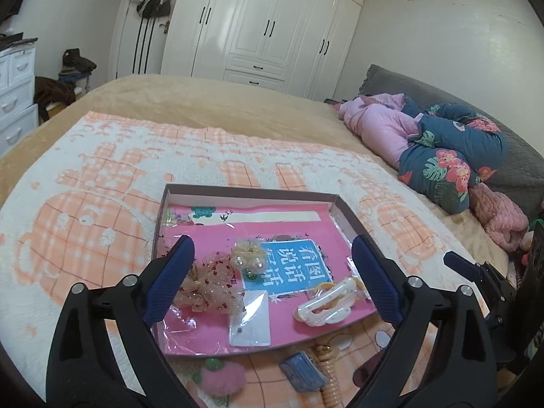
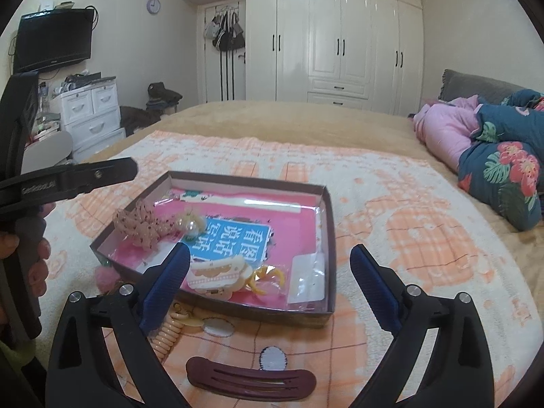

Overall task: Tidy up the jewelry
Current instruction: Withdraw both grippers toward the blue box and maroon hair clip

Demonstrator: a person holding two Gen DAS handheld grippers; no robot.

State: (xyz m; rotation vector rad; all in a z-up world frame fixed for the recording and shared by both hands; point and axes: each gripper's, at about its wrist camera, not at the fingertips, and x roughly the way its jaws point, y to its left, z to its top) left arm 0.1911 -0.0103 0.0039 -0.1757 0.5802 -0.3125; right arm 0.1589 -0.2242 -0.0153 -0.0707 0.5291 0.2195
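A shallow brown box [image 1: 248,193] with a pink lining lies on the blanket. Inside it are a lace bow [image 1: 214,285], a pearl piece [image 1: 246,258], a white claw clip [image 1: 326,302], a yellow ring [image 1: 323,287] and a small clear bag [image 1: 250,323]. My left gripper [image 1: 272,241] hovers open over the box's near half with nothing between its fingers. My right gripper [image 2: 270,251] is open too, above the box's [image 2: 248,178] near edge and the white claw clip [image 2: 217,275]. A maroon barrette [image 2: 251,379] lies on the blanket just below it.
Outside the box's near side lie a pink pompom [image 1: 221,377], a blue piece [image 1: 302,370] and a coiled peach cord [image 2: 170,333]. A hand [image 2: 37,258] holds the left tool at the left. Folded quilts [image 1: 452,156] sit at the right of the bed.
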